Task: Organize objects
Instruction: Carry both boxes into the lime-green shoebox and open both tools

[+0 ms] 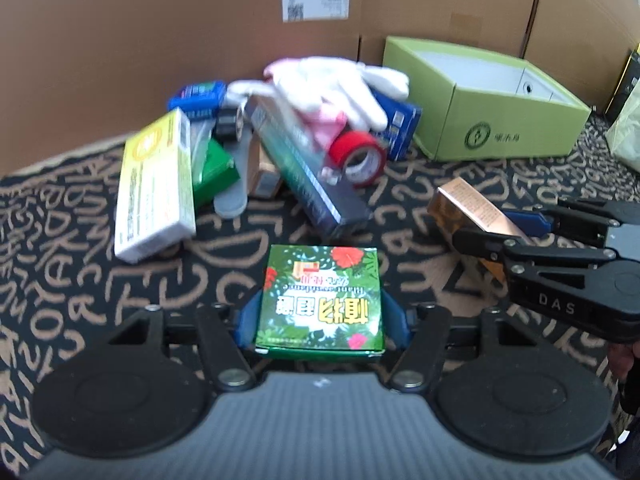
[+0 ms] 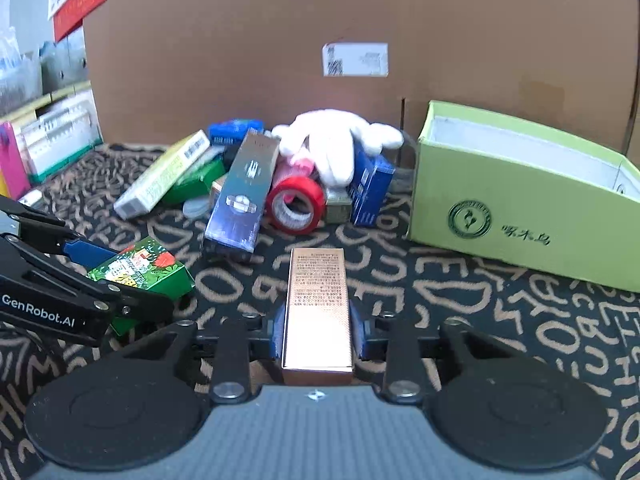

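Left hand-held gripper (image 1: 320, 322) pinches a green box (image 1: 320, 300) with red flowers, blue pads pressed on both its sides. Right hand-held gripper (image 2: 318, 330) pinches a copper box (image 2: 318, 308), long axis pointing forward. Both boxes sit in front of the pile, above the letter-patterned cloth (image 2: 520, 320) on the counter; can't tell if they touch it.

From the left wrist, the right hand-held gripper with the copper box is to the right, near the green box but apart from it.

Pile at the back: yellow-white box (image 1: 154, 184) on the left, tall dark box (image 1: 304, 168) leaning, red tape roll (image 1: 358, 154) just beside it, white plush (image 1: 332, 88) on top, blue boxes behind.

Open light-green box (image 2: 520, 200) stands right of the pile, against the cardboard wall (image 2: 280, 40). Inside looks white; contents not visible.
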